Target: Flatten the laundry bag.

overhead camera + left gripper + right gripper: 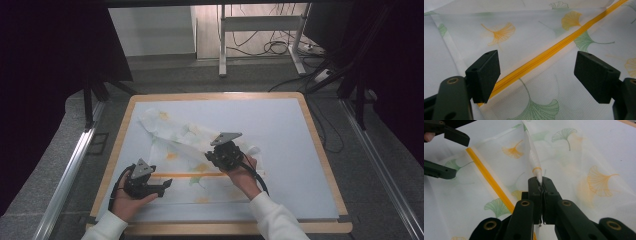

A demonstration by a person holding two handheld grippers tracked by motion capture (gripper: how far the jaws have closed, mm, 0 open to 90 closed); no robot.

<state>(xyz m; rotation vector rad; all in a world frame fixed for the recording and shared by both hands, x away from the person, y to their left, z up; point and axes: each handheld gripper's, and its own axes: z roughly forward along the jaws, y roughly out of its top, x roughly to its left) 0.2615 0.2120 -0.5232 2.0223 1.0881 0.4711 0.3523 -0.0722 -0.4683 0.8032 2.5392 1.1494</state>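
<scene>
A wood-rimmed table [320, 150] carries a pale blue mat [280, 130]. On the mat's left half lies a white mesh bag [172, 135] with ginkgo-leaf print and an orange zipper [187, 175].

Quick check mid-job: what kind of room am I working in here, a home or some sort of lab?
Most likely a lab or recording workspace, not a home: a wood-edged work table under dark curtains, a bare desk frame, and loose cables trailing across the grey floor behind.

A wood-rimmed table [320, 150] stands on grey floor [200, 80] (cables [272, 47] trail beyond).
</scene>
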